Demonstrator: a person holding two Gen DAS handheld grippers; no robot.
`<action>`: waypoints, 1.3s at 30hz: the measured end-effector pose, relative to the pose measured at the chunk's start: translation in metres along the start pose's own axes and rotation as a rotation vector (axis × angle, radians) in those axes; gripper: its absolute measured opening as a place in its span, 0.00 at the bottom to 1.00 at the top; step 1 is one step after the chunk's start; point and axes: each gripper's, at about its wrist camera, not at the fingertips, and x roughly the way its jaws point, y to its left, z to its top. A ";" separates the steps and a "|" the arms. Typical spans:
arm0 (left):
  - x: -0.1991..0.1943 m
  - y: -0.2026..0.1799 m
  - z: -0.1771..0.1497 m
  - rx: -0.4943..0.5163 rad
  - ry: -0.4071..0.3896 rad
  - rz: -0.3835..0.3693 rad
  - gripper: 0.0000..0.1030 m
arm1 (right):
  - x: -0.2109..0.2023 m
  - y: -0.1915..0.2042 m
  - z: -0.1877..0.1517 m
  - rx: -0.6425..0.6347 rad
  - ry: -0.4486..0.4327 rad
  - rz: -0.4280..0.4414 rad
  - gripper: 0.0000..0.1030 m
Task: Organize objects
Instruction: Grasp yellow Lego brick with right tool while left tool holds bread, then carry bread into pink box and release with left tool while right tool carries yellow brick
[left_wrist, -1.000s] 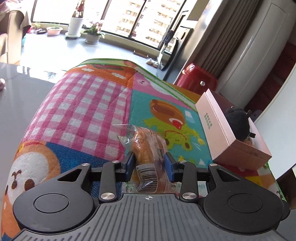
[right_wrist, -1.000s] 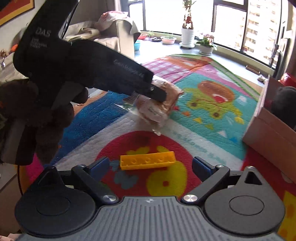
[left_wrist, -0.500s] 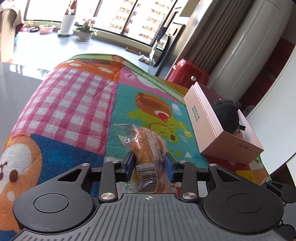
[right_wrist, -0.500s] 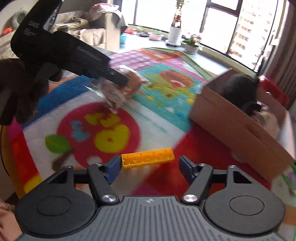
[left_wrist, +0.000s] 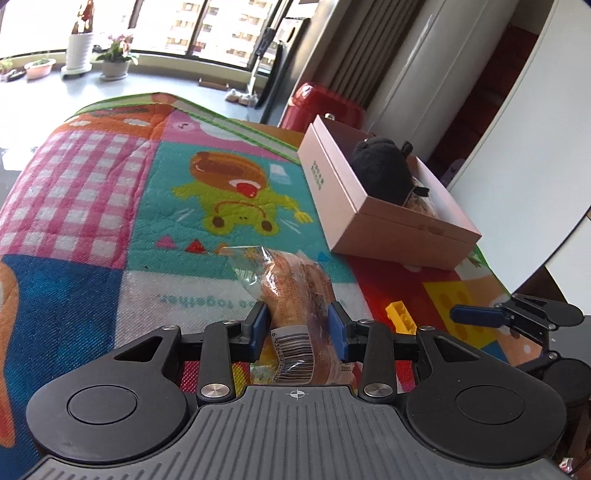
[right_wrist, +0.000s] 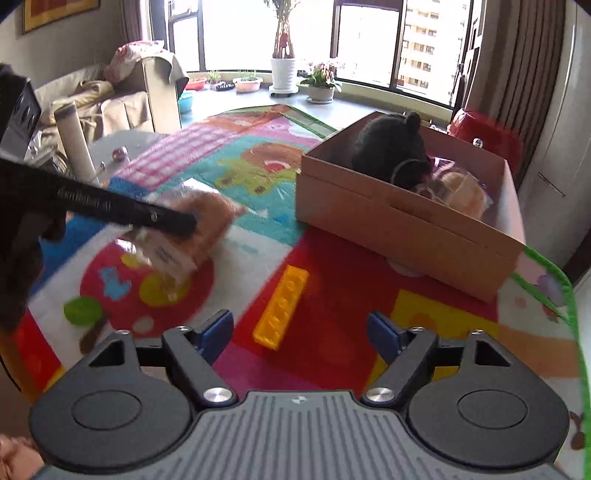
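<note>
My left gripper (left_wrist: 298, 322) is shut on a wrapped bread loaf (left_wrist: 295, 291) and holds it above the colourful play mat (left_wrist: 110, 206). The loaf also shows in the right wrist view (right_wrist: 199, 225), blurred, left of centre. My right gripper (right_wrist: 301, 330) is open and empty, just above a yellow toy brick (right_wrist: 282, 307) lying on the mat. The brick also shows in the left wrist view (left_wrist: 400, 318). A pink cardboard box (right_wrist: 402, 225) stands at the right, holding a black plush toy (right_wrist: 391, 151) and a wrapped bun (right_wrist: 461, 192).
A red stool (right_wrist: 487, 134) stands behind the box. A sofa (right_wrist: 110, 99) and a cardboard tube (right_wrist: 75, 140) are at the left. Potted plants (right_wrist: 284, 70) line the window. The mat's green edge (right_wrist: 569, 306) runs along the right.
My left gripper has carried the loaf to the right, toward the box. My right gripper has swung right; the brick now lies lengthwise between its open fingers, and the box is closer.
</note>
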 end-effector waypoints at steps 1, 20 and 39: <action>-0.001 0.001 -0.001 -0.001 0.005 -0.004 0.39 | 0.006 0.005 0.003 0.002 0.001 -0.001 0.60; 0.004 0.005 -0.012 -0.140 0.043 -0.063 0.47 | 0.012 -0.001 -0.002 0.070 0.046 -0.035 0.17; -0.002 -0.003 -0.026 -0.165 -0.023 -0.032 0.45 | 0.005 0.005 -0.024 0.100 -0.057 -0.102 0.17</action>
